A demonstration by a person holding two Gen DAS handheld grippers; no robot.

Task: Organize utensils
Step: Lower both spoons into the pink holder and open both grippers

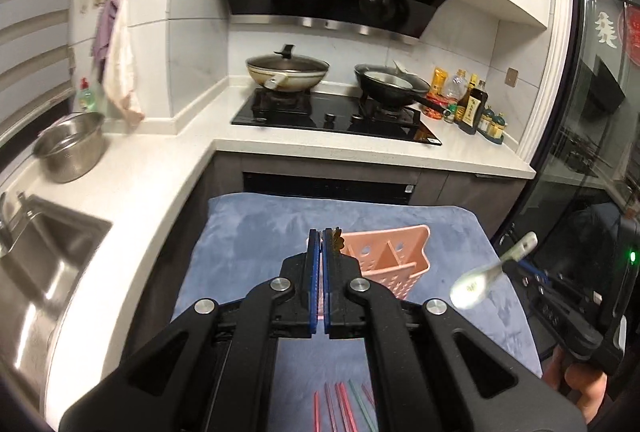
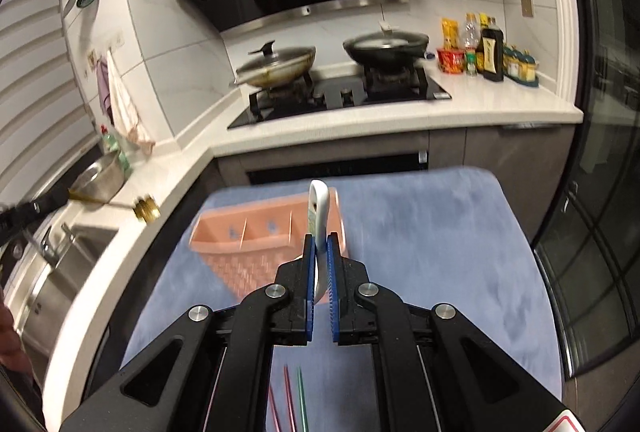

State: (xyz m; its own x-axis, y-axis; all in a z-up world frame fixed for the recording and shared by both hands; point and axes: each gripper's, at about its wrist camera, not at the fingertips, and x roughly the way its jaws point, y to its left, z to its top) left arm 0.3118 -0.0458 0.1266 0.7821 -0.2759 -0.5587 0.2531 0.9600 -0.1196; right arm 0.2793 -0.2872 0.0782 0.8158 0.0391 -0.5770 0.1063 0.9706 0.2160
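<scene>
A pink utensil holder (image 1: 385,261) with divided compartments stands on a blue mat (image 1: 248,244); it also shows in the right wrist view (image 2: 256,232). My left gripper (image 1: 321,238) is shut on a gold utensil with a flower-shaped end (image 1: 337,237), just left of the holder; the utensil shows in the right wrist view (image 2: 146,210). My right gripper (image 2: 320,244) is shut on a white ceramic spoon (image 2: 318,208), held above the holder's right end; the spoon shows in the left wrist view (image 1: 480,280). Coloured chopsticks (image 1: 344,408) lie on the mat near me.
A white counter (image 1: 152,168) wraps around left with a steel sink (image 1: 44,264) and a steel pot (image 1: 70,146). Behind are a hob (image 1: 336,116) with two pans and sauce bottles (image 1: 472,104). A glass door (image 1: 592,112) is at right.
</scene>
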